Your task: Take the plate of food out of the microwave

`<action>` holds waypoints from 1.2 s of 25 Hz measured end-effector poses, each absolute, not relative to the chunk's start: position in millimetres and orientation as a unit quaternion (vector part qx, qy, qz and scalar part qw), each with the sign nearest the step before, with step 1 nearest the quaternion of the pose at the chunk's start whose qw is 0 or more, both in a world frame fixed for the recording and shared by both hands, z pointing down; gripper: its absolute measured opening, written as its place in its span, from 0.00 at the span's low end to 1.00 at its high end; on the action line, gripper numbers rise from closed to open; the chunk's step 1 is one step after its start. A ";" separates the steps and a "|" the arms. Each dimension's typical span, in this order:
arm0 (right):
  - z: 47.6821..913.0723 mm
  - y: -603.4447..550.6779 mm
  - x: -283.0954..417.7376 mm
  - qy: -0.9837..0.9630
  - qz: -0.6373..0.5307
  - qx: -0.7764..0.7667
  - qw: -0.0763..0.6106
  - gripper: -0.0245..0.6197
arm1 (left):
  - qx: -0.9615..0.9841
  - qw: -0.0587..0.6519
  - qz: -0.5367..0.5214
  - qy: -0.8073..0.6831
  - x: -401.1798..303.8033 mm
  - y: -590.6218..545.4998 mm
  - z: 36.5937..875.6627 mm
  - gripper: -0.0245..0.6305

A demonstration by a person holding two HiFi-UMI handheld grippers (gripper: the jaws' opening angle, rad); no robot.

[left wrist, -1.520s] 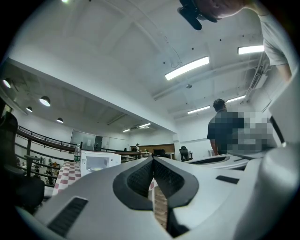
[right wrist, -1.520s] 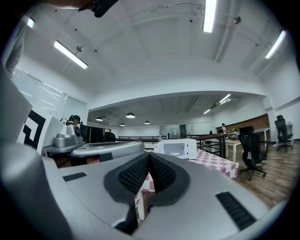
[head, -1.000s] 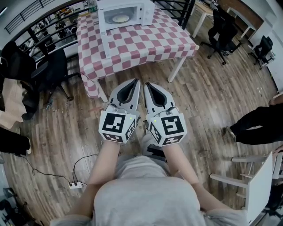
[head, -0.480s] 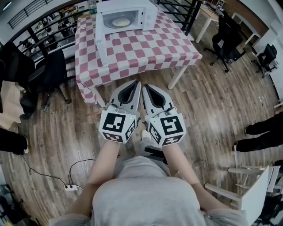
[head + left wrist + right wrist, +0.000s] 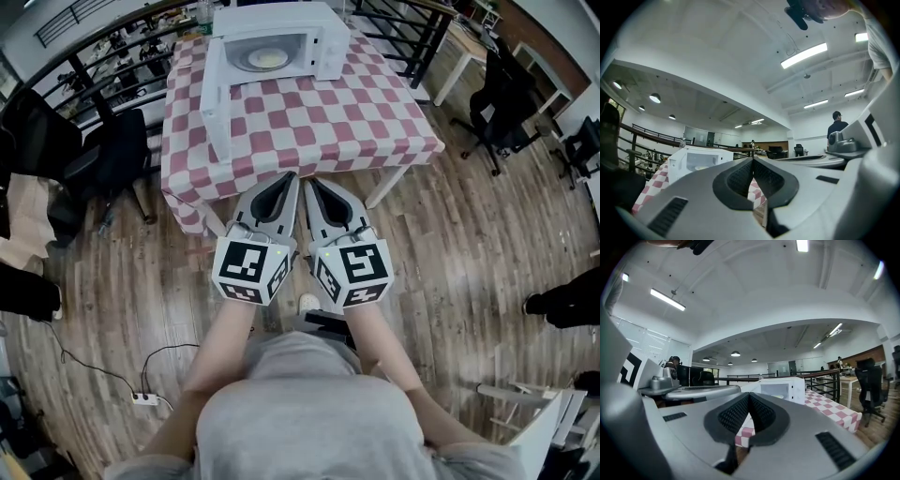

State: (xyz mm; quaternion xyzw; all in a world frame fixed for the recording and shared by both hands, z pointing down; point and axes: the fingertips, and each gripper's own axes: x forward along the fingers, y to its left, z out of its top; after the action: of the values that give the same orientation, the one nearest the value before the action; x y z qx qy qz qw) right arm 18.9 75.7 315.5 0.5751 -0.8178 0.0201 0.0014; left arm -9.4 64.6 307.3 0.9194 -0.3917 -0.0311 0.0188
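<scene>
A white microwave (image 5: 281, 42) stands at the far side of a table with a red-and-white checked cloth (image 5: 319, 122). Its door (image 5: 214, 103) hangs open to the left. Inside lies a plate of pale food (image 5: 268, 59). My left gripper (image 5: 291, 178) and right gripper (image 5: 309, 181) are held side by side at the table's near edge, both shut and empty, well short of the microwave. The left gripper view shows the left gripper (image 5: 753, 159) with the microwave (image 5: 696, 161) ahead to the left. In the right gripper view the right gripper (image 5: 749, 394) points level, the microwave (image 5: 780, 387) ahead.
Black office chairs stand left (image 5: 103, 155) and right (image 5: 502, 94) of the table. A black railing (image 5: 94, 56) runs behind it. A power strip with cable (image 5: 145, 398) lies on the wood floor. A white chair (image 5: 534, 422) is at lower right, a bystander's shoe (image 5: 562, 305) farther right.
Both grippers have moved together toward the table, still side by side and shut. The table and microwave now sit nearer and larger in the head view.
</scene>
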 end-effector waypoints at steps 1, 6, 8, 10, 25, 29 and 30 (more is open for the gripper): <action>315.6 69.3 22.1 -0.819 0.020 0.574 0.002 0.08 | 0.918 0.019 -0.031 -0.394 -6.3 58.5 307.3 0.04; 313.6 39.2 38.6 -0.826 0.019 0.564 0.004 0.08 | 0.912 0.019 -0.033 -0.408 9.1 27.9 304.9 0.04; 313.6 28.8 45.8 -0.829 0.018 0.559 0.005 0.08 | 0.909 0.020 -0.035 -0.414 15.9 16.0 304.5 0.04; 313.6 18.3 53.5 -0.833 0.017 0.554 0.007 0.08 | 0.907 0.021 -0.038 -0.420 23.0 4.3 303.9 0.04; 319.1 -37.0 84.1 -0.864 0.014 0.503 0.007 0.08 | 0.881 0.026 -0.040 -0.470 48.7 -56.0 312.6 0.04; 319.5 -45.4 85.6 -0.873 0.028 0.488 -0.008 0.08 | 0.882 0.020 -0.032 -0.471 53.1 -66.2 314.5 0.04; 319.1 -47.5 85.1 -0.874 0.027 0.485 -0.009 0.08 | 0.882 0.020 -0.032 -0.470 53.9 -68.5 314.9 0.04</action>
State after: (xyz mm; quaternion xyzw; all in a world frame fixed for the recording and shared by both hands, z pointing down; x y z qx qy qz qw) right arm 85.1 -47.5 319.1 0.4853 -0.8739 0.0269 -0.0090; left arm 53.9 -68.5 314.9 0.8817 -0.4703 -0.0317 0.0200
